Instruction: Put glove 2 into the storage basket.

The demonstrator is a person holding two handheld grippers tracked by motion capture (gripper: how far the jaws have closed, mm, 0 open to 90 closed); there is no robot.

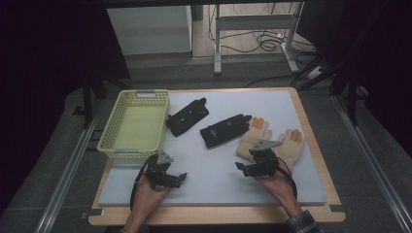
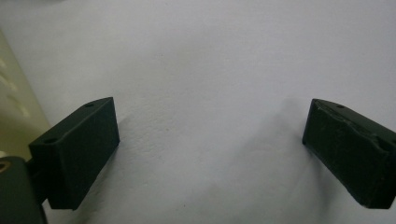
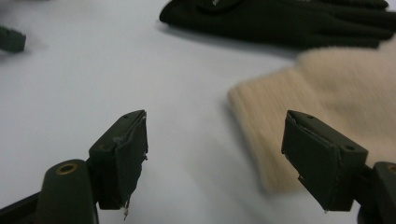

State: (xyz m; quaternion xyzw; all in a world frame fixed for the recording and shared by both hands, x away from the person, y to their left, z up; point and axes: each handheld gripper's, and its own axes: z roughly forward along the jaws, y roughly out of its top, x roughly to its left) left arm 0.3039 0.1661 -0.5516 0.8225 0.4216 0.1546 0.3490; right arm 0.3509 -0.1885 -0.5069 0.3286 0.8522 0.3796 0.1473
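Observation:
Two black gloves (image 1: pixel 188 116) (image 1: pixel 224 129) lie flat in the middle of a pale grey mat (image 1: pixel 209 165). Two cream gloves (image 1: pixel 254 135) (image 1: pixel 293 145) lie side by side to their right. My right gripper (image 1: pixel 243 168) hovers just in front of the cream pair, open and empty. In the right gripper view its jaws (image 3: pixel 215 135) stand wide, with the ribbed cuff of a cream glove (image 3: pixel 327 88) just ahead on the right and a black glove (image 3: pixel 280 18) beyond. My left gripper (image 1: pixel 179 178) rests low near the mat's front left, open over bare mat (image 2: pixel 210 70).
A pale yellow plastic basket (image 1: pixel 108 132) with nothing in it stands at the mat's left edge, close behind my left hand. The mat lies on a wooden board (image 1: pixel 316 145). Beyond the table are a dark floor, metal frame legs (image 1: pixel 217 43) and cables.

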